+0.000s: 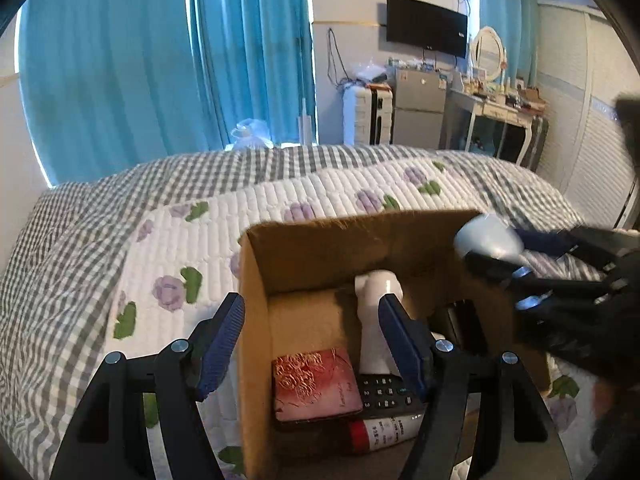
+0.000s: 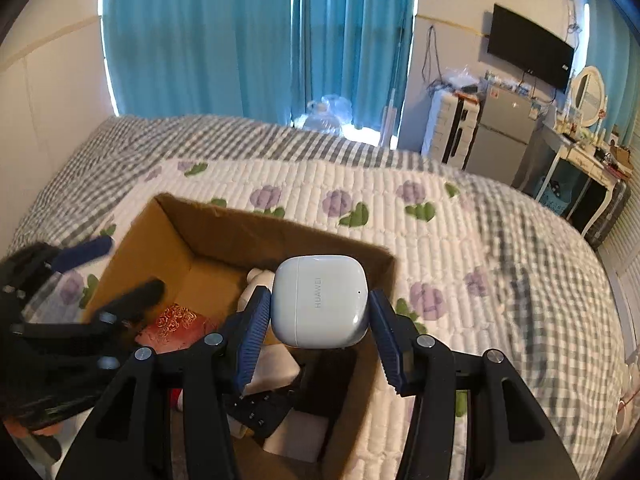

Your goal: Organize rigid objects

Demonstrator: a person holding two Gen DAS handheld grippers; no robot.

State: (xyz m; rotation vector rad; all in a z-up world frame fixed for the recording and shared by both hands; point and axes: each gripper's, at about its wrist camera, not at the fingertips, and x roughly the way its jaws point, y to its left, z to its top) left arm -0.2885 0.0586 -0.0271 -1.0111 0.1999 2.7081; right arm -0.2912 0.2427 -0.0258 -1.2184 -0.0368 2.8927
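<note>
- Right tongs [image 2: 318, 334] clamp a white Huawei earbud case [image 2: 320, 300] above the cardboard box [image 2: 168, 236] on the bed [image 2: 500, 240].
- Left tongs [image 1: 310, 340] gape wide, empty, straddling the box's left wall.

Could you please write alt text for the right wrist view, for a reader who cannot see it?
A pale blue Huawei earbud case sits between the fingers of the right hand-held gripper, above an open cardboard box on a flowered quilt. A red embossed booklet and a black remote lie inside. The left hand-held gripper is at the box's left side.
</note>
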